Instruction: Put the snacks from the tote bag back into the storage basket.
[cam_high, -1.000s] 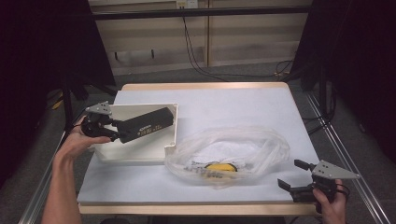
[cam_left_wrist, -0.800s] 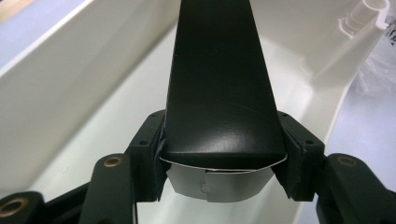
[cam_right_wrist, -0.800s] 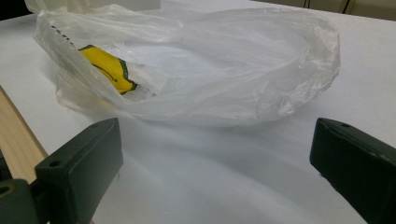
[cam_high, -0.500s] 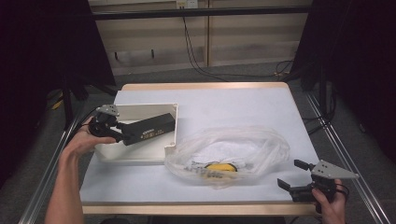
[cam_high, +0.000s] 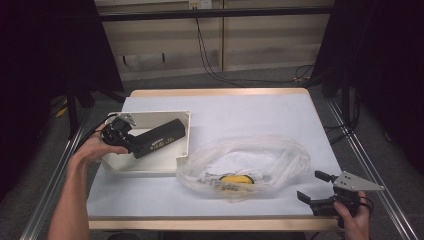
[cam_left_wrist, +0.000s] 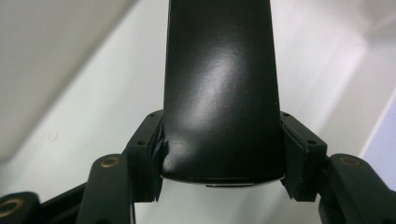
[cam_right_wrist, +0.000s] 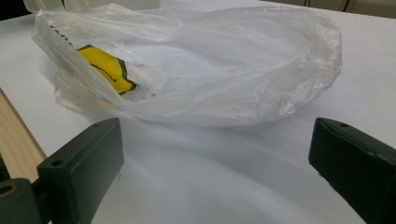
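Currently, entries run from largest item to smallest.

Table (cam_high: 250, 115): white top, wooden edge nearest the person; all work happens on it.

Plastic bag (cam_high: 245, 162): clear, crumpled, lying mid-table just right of the tray; something yellow inside, with other small contents too blurred to identify.

Tray (cam_high: 150, 165): shallow white box at the table's left side, its right wall just beside the bag.

Black bar (cam_high: 160, 137): long, dark, flat-sided object, slanted over the tray, near end held, far end towards the tray's back corner. Cannot tell whether the far end touches the tray floor.

Left gripper (cam_high: 134, 146): jaws at a middling width, pads clamped on both sides of the bar's near end.

Right gripper (cam_high: 314, 187): at the near right edge of the table, jaws spread wide, nothing between them, apart from the bag.

Step in hand (judgement): lowering the bar into the tray, or lifting it out; the pictures do not settle which.

Next move (judgement): if placing, lay the bar flat inside the walls before the jaws let go.

View differences: left gripper view shows pad contact on the black bar (cam_left_wrist: 222, 88); high view gives its slant and place. Right gripper view shows the plastic bag (cam_right_wrist: 187, 65) ahead of its wide-set jaws.
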